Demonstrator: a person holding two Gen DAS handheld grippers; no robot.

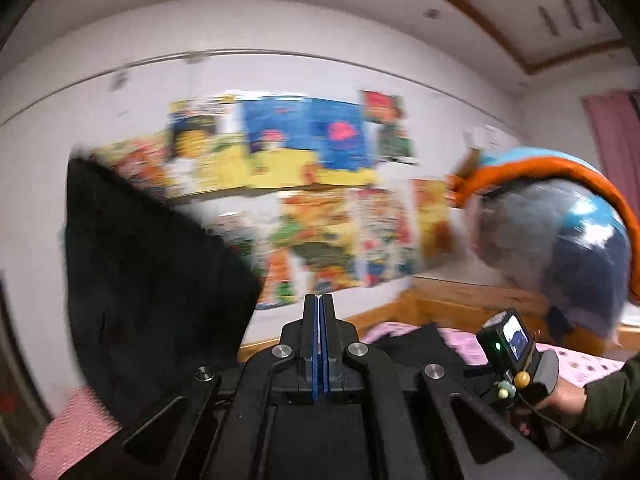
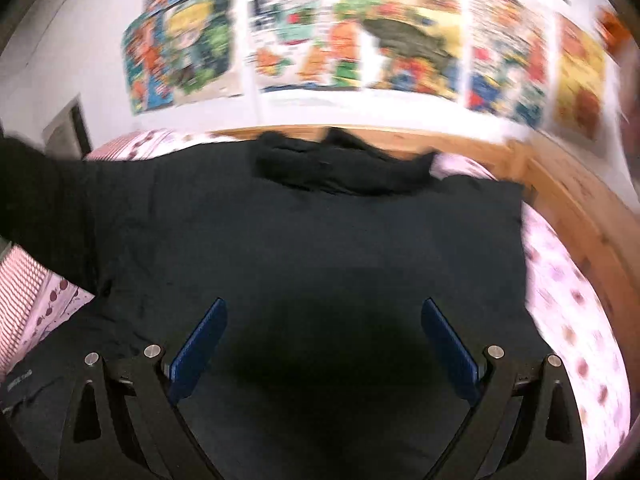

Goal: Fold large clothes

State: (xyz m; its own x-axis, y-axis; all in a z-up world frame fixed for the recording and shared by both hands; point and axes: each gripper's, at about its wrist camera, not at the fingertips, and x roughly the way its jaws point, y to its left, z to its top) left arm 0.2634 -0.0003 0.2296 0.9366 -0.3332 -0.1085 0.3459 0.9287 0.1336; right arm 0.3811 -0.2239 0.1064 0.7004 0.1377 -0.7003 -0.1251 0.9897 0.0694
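Note:
A large black garment [image 2: 320, 236] lies spread over the bed, its hood or collar bunched at the far edge. In the right wrist view my right gripper [image 2: 322, 312] is open just above the garment's near part, holding nothing. In the left wrist view my left gripper [image 1: 319, 300] has its blue pads pressed together, raised and pointing at the wall. A black flap of the garment [image 1: 152, 280] hangs in the air at its left; no cloth shows between the tips. The right gripper's body [image 1: 516, 356] shows at lower right in a hand.
The bed has a pink patterned sheet [image 2: 572, 320] and a wooden frame [image 2: 560, 184]. Colourful posters [image 1: 304, 184] cover the white wall behind. A person's head in a blue and orange hood [image 1: 560, 240] is at the right. A pink curtain [image 1: 616, 140] hangs far right.

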